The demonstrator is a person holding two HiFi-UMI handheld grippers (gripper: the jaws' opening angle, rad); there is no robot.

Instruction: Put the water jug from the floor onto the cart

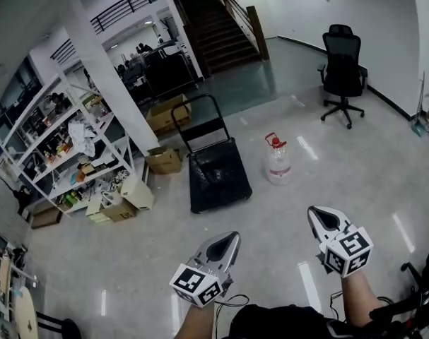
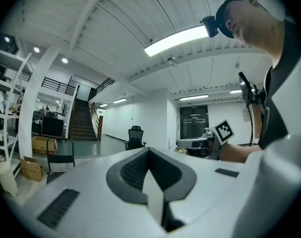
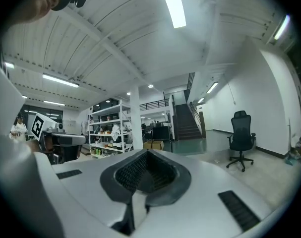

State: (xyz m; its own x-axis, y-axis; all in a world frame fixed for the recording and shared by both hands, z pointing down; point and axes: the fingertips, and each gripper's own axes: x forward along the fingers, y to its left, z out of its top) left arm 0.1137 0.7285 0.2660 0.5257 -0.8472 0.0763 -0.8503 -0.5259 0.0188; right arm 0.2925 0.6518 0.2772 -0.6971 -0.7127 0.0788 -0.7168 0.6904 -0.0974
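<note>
Plainly, the left hand-held gripper (image 1: 227,244) is carried with its jaws pressed together and nothing between them, as is confirmed in the left gripper view, where only the closed pads are seen. The right hand-held gripper (image 1: 321,217) is likewise held closed and empty. Both are kept level and side by side, low in the head view, pointed out over the open floor (image 1: 355,182). This is judged to be a carrying posture for an approach, since nothing lies within reach to be grasped, and the task itself is judged not yet begun.

The water jug (image 1: 278,162) is seen standing upright on the floor, well apart from both, with a red handle at its top. Just beside it, to its left in the head view, the cart (image 1: 218,175) is parked with its dark deck bare and its handle raised at the far end, so only a short transfer is expected.

Further out, a shelving rack (image 1: 66,136) is set along the left with cardboard boxes (image 1: 163,159) at its foot, and an office chair (image 1: 343,66) stands far off at the right.
</note>
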